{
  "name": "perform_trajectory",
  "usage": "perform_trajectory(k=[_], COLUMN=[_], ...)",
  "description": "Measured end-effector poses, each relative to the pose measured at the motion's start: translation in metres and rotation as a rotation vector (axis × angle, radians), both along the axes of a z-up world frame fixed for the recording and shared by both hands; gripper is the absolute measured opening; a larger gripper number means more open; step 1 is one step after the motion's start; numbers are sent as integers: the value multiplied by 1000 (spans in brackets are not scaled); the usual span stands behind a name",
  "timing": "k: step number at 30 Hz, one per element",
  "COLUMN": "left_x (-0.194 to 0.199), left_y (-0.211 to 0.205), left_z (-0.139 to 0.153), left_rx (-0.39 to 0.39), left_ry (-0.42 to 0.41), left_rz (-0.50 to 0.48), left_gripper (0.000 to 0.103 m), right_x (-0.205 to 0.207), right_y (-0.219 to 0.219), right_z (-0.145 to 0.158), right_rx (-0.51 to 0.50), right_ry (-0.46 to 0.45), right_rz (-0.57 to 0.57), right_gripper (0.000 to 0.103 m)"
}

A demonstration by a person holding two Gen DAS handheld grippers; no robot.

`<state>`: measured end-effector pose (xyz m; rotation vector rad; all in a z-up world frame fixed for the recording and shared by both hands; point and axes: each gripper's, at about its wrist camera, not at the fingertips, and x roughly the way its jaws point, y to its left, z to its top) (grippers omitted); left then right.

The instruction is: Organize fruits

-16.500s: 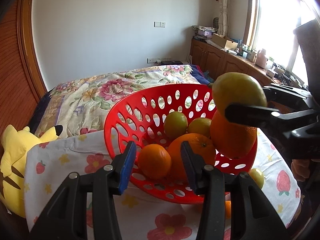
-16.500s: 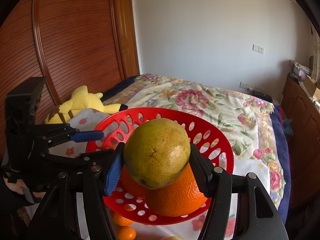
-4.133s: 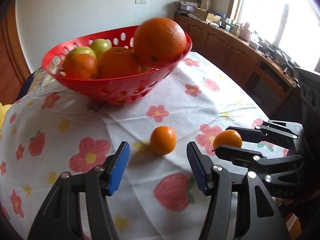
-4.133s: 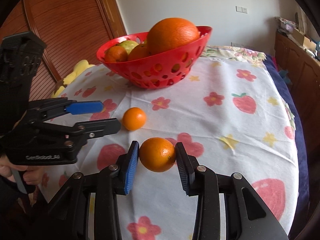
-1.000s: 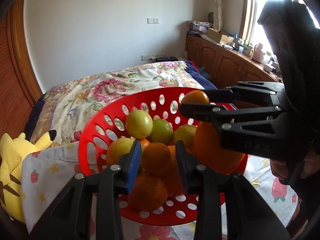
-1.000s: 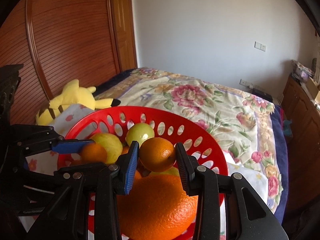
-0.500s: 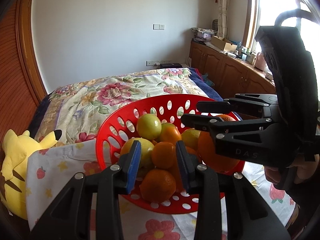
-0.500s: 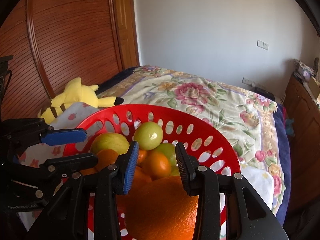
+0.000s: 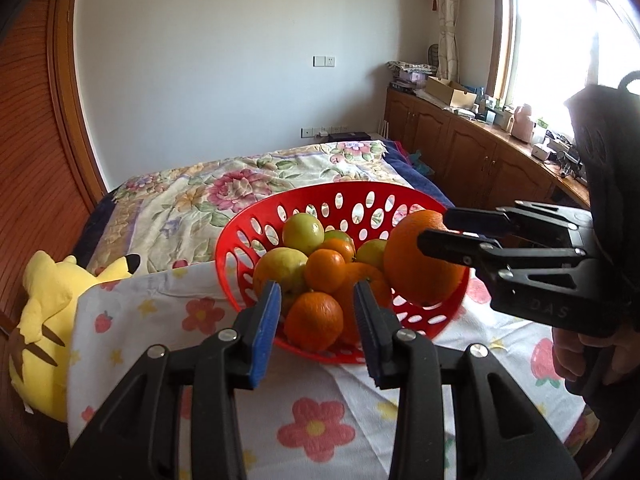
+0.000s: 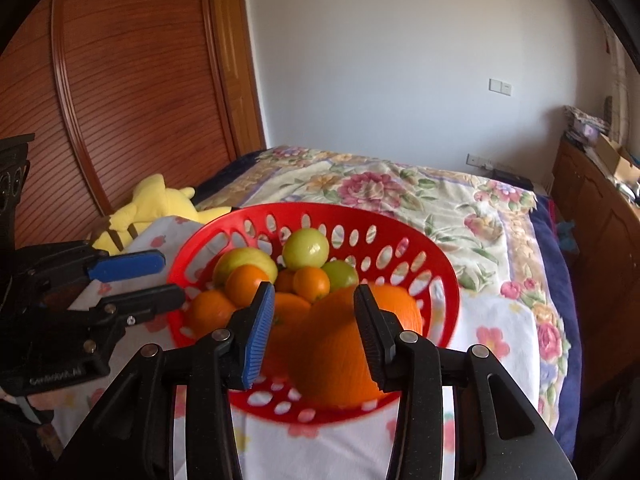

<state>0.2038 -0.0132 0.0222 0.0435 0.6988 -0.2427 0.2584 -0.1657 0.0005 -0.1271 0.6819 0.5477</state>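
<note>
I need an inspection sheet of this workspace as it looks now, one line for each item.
Surface: table under a flower-and-strawberry tablecloth; no loose fruit seen on it.
Job's things: red perforated basket holding oranges, small orange citrus and yellow-green fruits; the large orange sits at its right edge.
Clutter: yellow plush toy at the table's left edge.
Grippers: left gripper open, holding nothing; right gripper open, holding nothing.
Cables: nothing seen.
Surroundings: bed with floral quilt, wooden wardrobe doors, wooden cabinets under a bright window.
</note>
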Motion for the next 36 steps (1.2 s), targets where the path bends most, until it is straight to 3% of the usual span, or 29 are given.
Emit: perform_trajectory(k=[19,22,30,36], left_x=[-92,-101,-127,-144], left_y=[-5,-5,0,4], left_z=[39,43,53,61], left_rx=[33,33,38,40], left_ry=[-122,-151,-213,-240], left_rz=[2,17,89,112], left_gripper=[58,71,87,88], right_x=[-119,-129,-160,-180], right_y=[-24,-25,-26,-28], right_z=[39,42,46,51], right_rx=[81,79,69,69], right_ry=[-117,-133,-183,-214], right_rz=[-69,-85,-137,-167], right_gripper=[50,56,85,90])
